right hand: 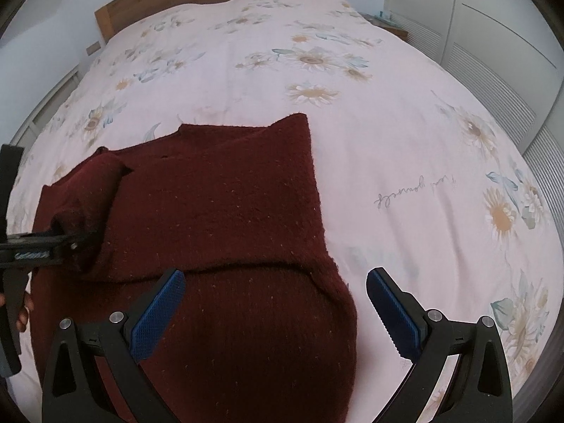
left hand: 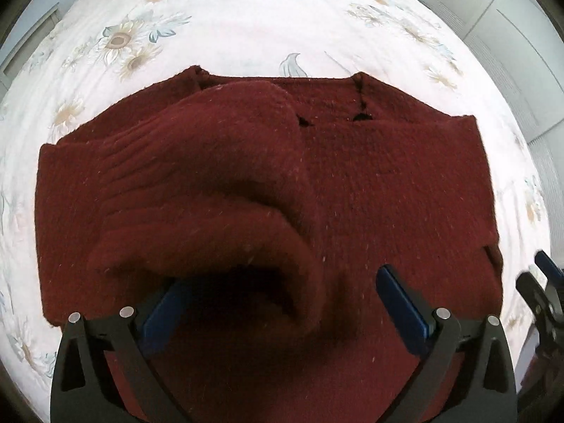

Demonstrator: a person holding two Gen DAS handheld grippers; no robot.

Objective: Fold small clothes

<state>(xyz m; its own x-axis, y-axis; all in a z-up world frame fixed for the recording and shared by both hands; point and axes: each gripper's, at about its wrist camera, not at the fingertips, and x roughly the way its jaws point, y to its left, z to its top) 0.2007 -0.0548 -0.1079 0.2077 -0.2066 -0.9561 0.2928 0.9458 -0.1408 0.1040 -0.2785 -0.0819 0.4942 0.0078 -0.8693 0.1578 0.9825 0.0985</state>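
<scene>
Bedspread (right hand: 405, 134) bears sweater (right hand: 218, 211); both grippers tilt steeply down, jaws wide

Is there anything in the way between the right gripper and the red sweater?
No, nothing visible is in the way. The right gripper hangs open right over the near edge of the red sweater, which lies on the flowery bedspread.

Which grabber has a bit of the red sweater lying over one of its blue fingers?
The left gripper: a sweater sleeve drapes over one finger. The right gripper has both fingers showing.
</scene>
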